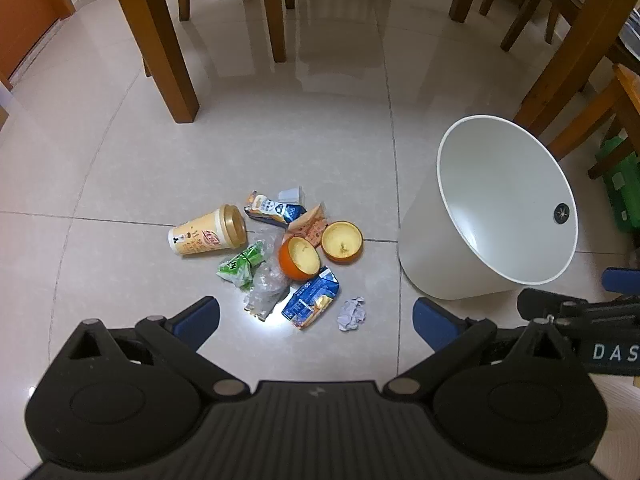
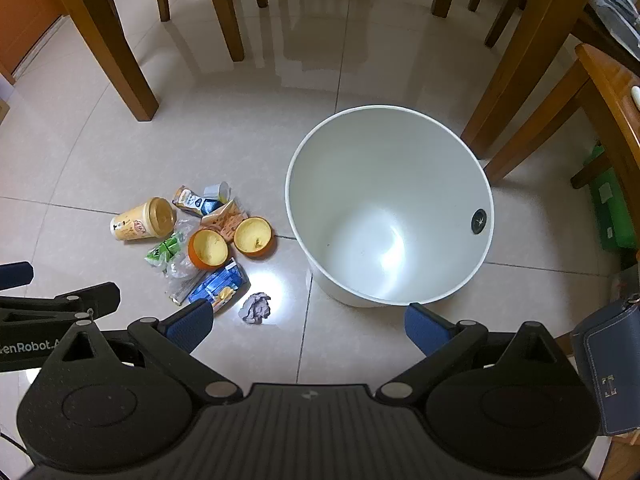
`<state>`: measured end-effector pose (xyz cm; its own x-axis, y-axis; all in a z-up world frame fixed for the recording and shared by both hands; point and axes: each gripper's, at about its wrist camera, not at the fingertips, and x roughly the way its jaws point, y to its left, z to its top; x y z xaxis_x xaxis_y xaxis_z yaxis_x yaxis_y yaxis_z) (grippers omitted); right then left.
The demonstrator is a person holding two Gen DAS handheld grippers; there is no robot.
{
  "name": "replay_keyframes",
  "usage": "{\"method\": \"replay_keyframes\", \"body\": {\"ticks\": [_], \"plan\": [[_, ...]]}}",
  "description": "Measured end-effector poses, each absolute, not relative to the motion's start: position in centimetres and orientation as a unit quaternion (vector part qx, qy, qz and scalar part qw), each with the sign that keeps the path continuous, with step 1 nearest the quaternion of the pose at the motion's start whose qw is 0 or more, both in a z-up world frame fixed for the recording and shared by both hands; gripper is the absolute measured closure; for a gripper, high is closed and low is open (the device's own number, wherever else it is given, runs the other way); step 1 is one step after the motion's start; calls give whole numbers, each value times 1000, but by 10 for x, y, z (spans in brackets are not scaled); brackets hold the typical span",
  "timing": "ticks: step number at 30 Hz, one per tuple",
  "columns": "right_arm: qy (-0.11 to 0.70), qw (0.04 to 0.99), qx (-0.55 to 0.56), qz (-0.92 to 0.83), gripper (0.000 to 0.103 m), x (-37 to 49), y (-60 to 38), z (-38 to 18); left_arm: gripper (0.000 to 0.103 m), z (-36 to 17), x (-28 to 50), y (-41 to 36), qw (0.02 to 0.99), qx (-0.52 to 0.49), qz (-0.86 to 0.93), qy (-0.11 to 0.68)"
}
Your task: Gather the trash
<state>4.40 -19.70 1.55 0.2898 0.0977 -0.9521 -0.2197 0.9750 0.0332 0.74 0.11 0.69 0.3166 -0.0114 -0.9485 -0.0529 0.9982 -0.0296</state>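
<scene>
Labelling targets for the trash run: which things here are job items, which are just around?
Job: paper cup, orange peel halves, blue carton, green wrapper, crumpled paper, white bin.

Around: chair legs, green box, blue bag.

The left gripper (image 1: 316,316) hangs above the tiled floor (image 1: 120,168) with its jaws wide apart and nothing between them. Below it lies a heap of trash: a cup (image 1: 208,232) on its side, two orange halves (image 1: 299,258) with the hollow side up, a green wrapper (image 1: 240,266), clear plastic (image 1: 266,288), a blue carton (image 1: 311,299) and a paper ball (image 1: 351,314). A white bin (image 1: 480,272) stands to the right of the heap, apart from it and empty. At the right edge part of the right gripper (image 1: 580,312) shows. Wooden chair legs (image 1: 160,40) stand behind.
</scene>
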Motion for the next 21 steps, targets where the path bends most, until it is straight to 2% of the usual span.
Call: {"method": "replay_keyframes", "body": {"ticks": [21], "plan": [[581, 806, -54, 101, 0, 37, -193, 22, 1, 9, -2, 5, 816, -39, 22, 576]]}}
